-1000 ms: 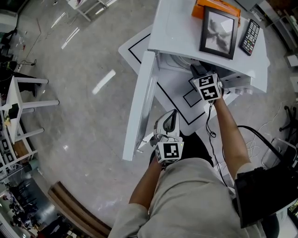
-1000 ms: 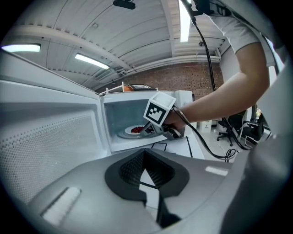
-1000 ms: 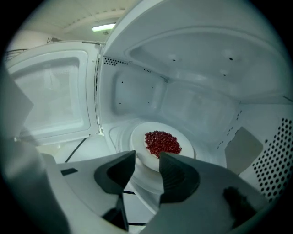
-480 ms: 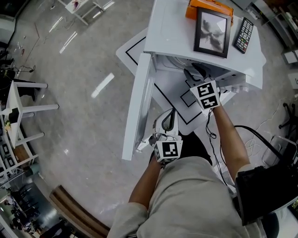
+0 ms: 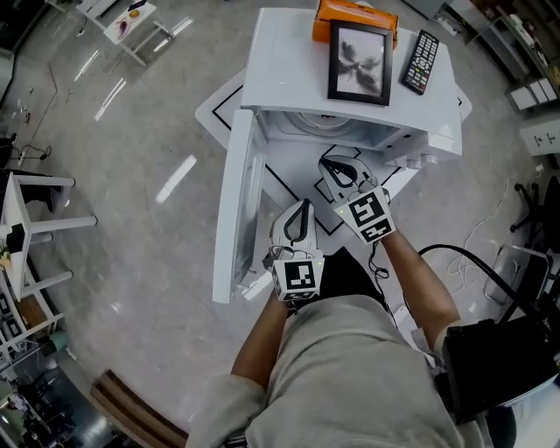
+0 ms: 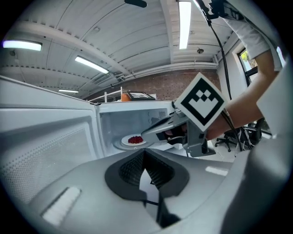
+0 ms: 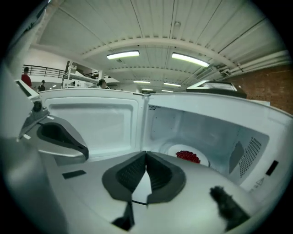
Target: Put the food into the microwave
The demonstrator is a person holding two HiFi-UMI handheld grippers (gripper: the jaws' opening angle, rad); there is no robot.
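Nearest the person, the left gripper (image 5: 300, 210) had its jaws pressed together on nothing. Just ahead, the right gripper (image 5: 336, 166) had just been closing its jaws, also on nothing, in front of the open microwave (image 5: 280, 79), whose door (image 5: 232, 210) stood swung out to the left. Only the two gripper views showed inside: one plate (image 7: 204, 161) of red food (image 7: 187, 156) lay on the cavity floor. Only the head view showed the top, which held one picture frame (image 5: 360, 61), one remote (image 5: 421, 61) and one orange box (image 5: 350, 16).
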